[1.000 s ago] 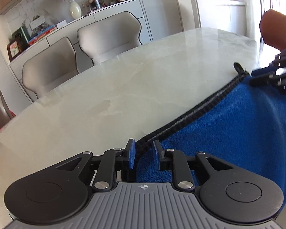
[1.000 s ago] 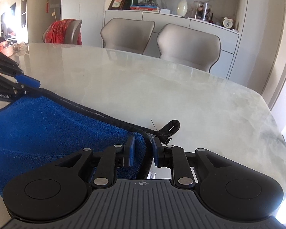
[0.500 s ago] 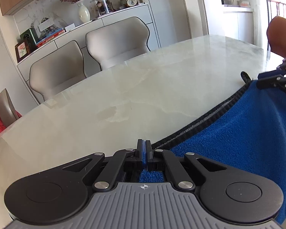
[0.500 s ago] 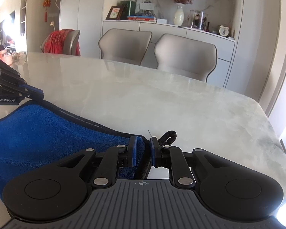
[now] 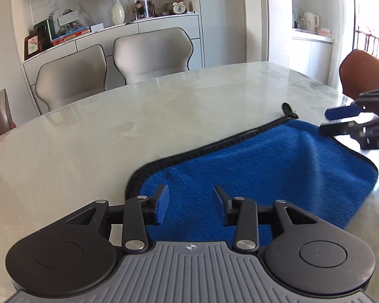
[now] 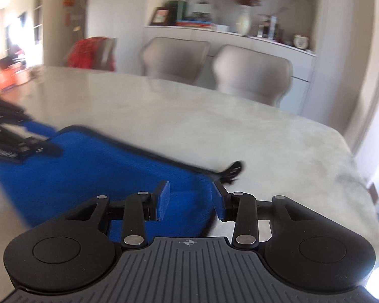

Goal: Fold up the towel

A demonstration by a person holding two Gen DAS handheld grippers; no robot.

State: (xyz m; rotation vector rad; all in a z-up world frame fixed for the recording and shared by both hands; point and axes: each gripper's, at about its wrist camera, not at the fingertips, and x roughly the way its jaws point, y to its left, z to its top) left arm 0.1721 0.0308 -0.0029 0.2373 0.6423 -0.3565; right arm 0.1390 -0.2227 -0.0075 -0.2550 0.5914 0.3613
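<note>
Pale glossy marble-look table (image 5: 164, 116) w/ rounded edge; blue fleecy towel w/ black trim (image 5: 278, 166) lies flat on it, under and ahead of the left gripper (image 5: 190, 203).

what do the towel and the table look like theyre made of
Towel: seems a plush microfiber or terry cloth, matte blue with a short fuzzy nap, black stitched edging and a small hang loop.
Table: looks like polished marble or a stone-look slab, pale with grey veining and glossy reflections; which one is unclear.

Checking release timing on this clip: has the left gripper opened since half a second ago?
Yes. The left gripper was clamped on the blue towel; its jaws now stand wide apart above the towel lying on the marble table.
</note>
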